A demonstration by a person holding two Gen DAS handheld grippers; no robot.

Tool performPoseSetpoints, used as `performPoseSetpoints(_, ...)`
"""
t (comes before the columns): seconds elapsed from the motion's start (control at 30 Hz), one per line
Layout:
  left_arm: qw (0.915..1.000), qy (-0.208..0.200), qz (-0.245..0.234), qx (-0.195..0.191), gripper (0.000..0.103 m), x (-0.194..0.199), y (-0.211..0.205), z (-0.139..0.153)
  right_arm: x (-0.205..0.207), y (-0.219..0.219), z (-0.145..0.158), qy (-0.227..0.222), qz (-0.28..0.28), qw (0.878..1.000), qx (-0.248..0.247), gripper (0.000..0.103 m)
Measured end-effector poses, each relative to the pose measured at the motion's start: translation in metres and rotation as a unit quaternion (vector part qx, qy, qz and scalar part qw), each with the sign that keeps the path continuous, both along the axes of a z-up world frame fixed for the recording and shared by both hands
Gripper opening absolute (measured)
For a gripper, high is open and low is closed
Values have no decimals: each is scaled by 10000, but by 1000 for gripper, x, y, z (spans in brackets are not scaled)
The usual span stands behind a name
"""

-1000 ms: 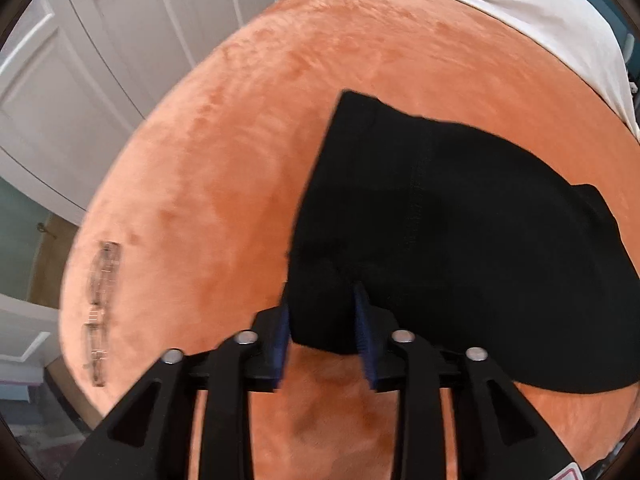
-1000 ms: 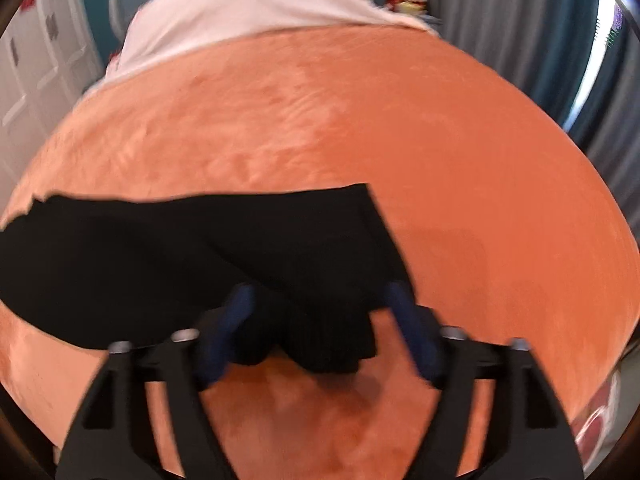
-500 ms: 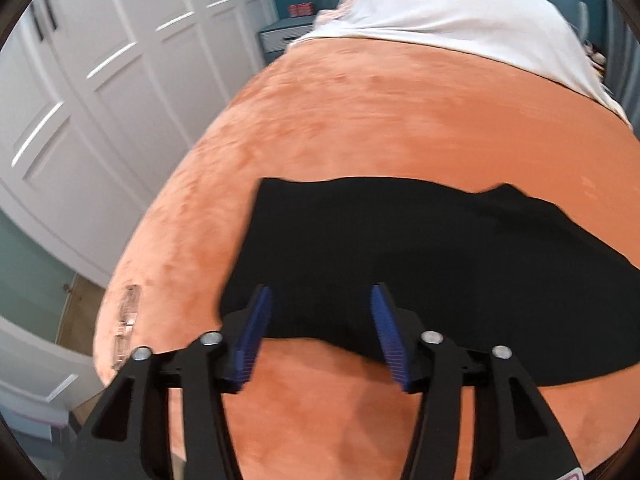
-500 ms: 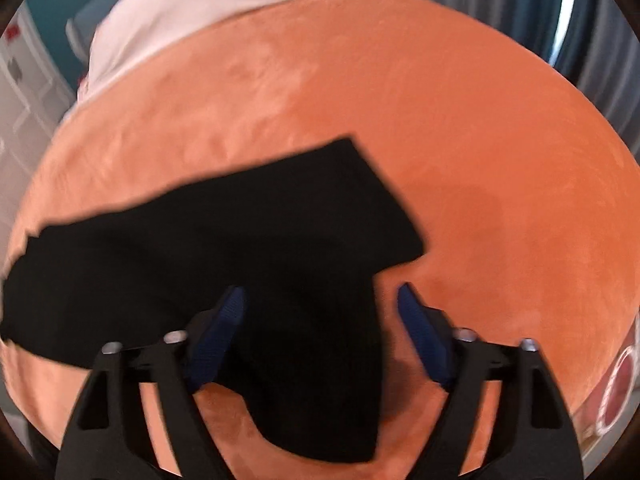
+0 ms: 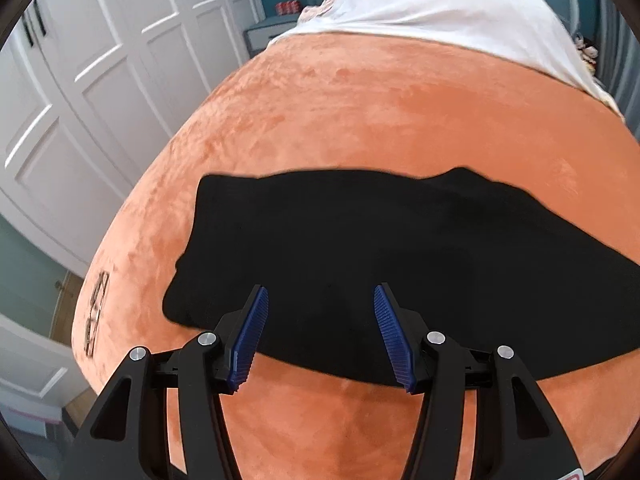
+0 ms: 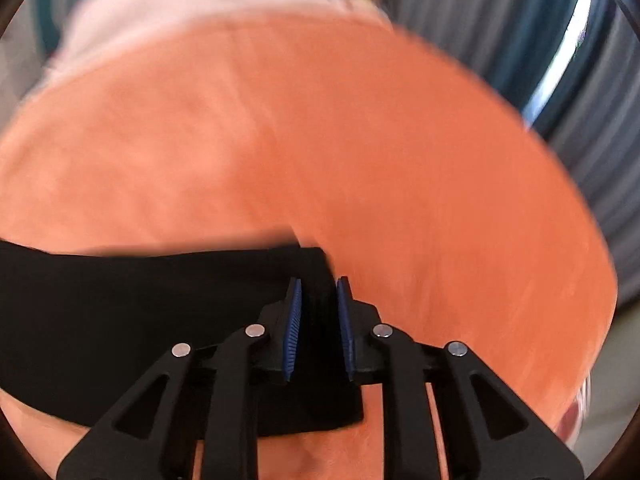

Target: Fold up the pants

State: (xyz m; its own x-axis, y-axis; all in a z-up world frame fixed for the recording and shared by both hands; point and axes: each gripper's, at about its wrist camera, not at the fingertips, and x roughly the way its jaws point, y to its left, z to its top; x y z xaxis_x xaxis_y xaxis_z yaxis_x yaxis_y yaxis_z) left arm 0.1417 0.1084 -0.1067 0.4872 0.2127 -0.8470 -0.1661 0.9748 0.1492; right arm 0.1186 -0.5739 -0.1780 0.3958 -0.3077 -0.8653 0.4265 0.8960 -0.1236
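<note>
Pants point(image 5: 400, 264), black and folded into a long band, lie flat across an orange plush blanket point(image 5: 400, 112) that covers a bed. In the left wrist view they fill the middle and right of the frame, with one squared end toward the centre left. The left gripper point(image 5: 320, 304) sits at the bottom centre of that view, its blue ribbed pads point(image 5: 248, 336) set fairly wide apart over the near edge of the cloth, pressing on nothing. White wardrobe doors point(image 5: 100, 80) fill the upper left, and a white sheet point(image 5: 440, 4) lies along the top. The right wrist view is blurred. There the pants run from the left edge to the lower centre. The right gripper point(image 6: 318, 292) is narrow, its jaws closing, with the end of the black cloth between the pads. Grey curtains point(image 6: 580, 120) hang at the upper right.
</note>
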Motion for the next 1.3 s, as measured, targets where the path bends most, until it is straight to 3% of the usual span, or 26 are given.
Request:
performPoseSetpoints(0.1, 9998, 116, 90, 144, 54, -3, 9, -11, -29, 22, 24, -1016, -423, 9939, 67, 21)
performPoseSetpoints(0.17, 9996, 214, 145, 142, 54, -3, 19, -21, -41, 62, 47, -1457, -176, 9889, 242, 35)
performPoseSetpoints(0.23, 9992, 301, 232, 92, 54, -1, 28, -31, -36, 108, 61, -1568, 452, 9846, 622, 35)
performPoseSetpoints(0.33, 9987, 357, 369, 40, 54, -1, 37, -38, 2, 208, 68, -1341, 1783, 9669, 1235, 35)
performPoseSetpoints(0.4, 9985, 305, 456, 91, 54, -2, 43, -37, 38, 280, 65, -1142, 2506, 9457, 1727, 35)
performPoseSetpoints(0.5, 9981, 256, 408, 383, 61, -3, 53, -37, 98, 371, 56, -771, 3083, 9211, 2250, 38)
performPoseSetpoints(0.57, 9973, 250, 375, 586, 62, -1, 63, -37, 132, 417, 48, -570, 3308, 9138, 2286, 52)
performPoseSetpoints(0.77, 9970, 365, 421, 538, 62, 15, 120, -50, 210, 532, 5, 147, 3555, 9191, 1694, 59)
performPoseSetpoints(0.8, 9968, 378, 459, 532, 62, 17, 130, -53, 215, 541, -10, 285, 3512, 9200, 1718, 51)
performPoseSetpoints(0.83, 9967, 368, 494, 534, 62, 18, 138, -55, 214, 548, -17, 383, 3566, 9194, 1614, 24)
performPoseSetpoints(0.87, 9966, 351, 517, 546, 62, 20, 145, -56, 218, 558, -12, 338, 3649, 9190, 1452, 8)
performPoseSetpoints(1.0, 9964, 246, 624, 515, 62, 29, 167, -56, 232, 549, 6, -209, 3318, 9361, 1151, 1)
performPoseSetpoints(1.03, 9962, 250, 717, 423, 62, 30, 173, -56, 240, 549, -2, -48, 3243, 9421, 854, 1)
performPoseSetpoints(1.1, 9966, 247, 778, 117, 62, 23, 183, -54, 246, 544, -11, 256, 3033, 9485, 873, 2)
performPoseSetpoints(1.17, 9961, 233, 831, -172, 62, 10, 194, -52, 220, 523, 14, -295, 2748, 9504, 1427, 11)
performPoseSetpoints(1.2, 9952, 268, 887, -314, 62, 2, 200, -53, 200, 513, 27, -637, 2730, 9470, 1572, 19)
performPoseSetpoints(1.23, 9933, 322, 968, -535, 62, -9, 208, -55, 168, 504, 42, -943, 2771, 9438, 1532, 40)
performPoseSetpoints(1.3, 9882, 303, 1042, -1081, 62, -27, 216, -56, 108, 493, 57, -1233, 2966, 9392, 1212, 60)
